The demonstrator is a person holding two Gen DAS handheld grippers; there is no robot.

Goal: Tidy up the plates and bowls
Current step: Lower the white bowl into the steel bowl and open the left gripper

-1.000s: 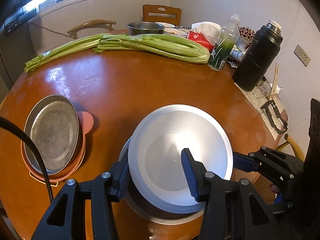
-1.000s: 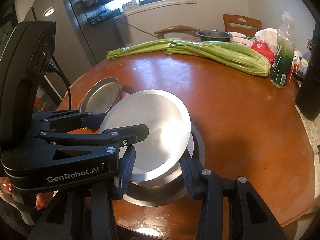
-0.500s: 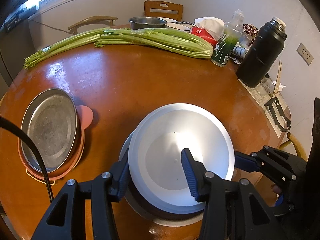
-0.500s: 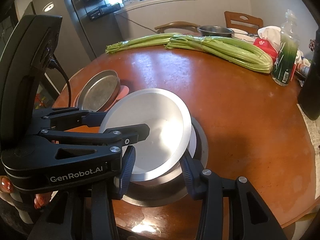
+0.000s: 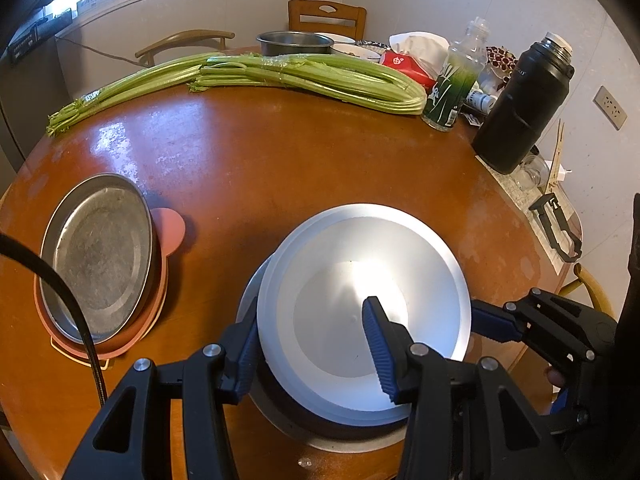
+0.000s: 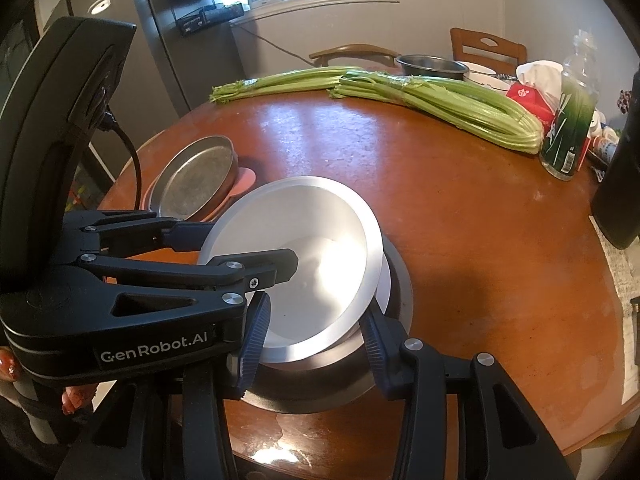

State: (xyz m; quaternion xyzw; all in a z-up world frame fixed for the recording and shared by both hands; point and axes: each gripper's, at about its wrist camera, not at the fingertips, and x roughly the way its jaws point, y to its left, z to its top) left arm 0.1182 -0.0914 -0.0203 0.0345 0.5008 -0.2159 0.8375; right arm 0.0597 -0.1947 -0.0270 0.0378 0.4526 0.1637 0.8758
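Observation:
A white plate [image 5: 384,276] lies tilted on a metal plate [image 5: 280,416] at the near edge of the round wooden table [image 5: 280,168]. My left gripper [image 5: 312,344] straddles the white plate's near rim, one finger inside and one outside, jaws open. My right gripper [image 6: 314,334] straddles the rim of the same white plate [image 6: 296,248] from the other side, jaws open. A metal dish [image 5: 96,256] sits in a pink bowl [image 5: 168,232] at the left; the dish also shows in the right wrist view [image 6: 196,178].
Celery bundles [image 5: 312,76] lie across the far side. A green bottle [image 5: 452,92], a black thermos [image 5: 520,108], a metal bowl [image 5: 294,42], and packets crowd the back right. Chairs stand behind the table.
Both grippers and the white plate have stayed nearly as they were; the views have shifted slightly, the table appearing a little lower in frame.

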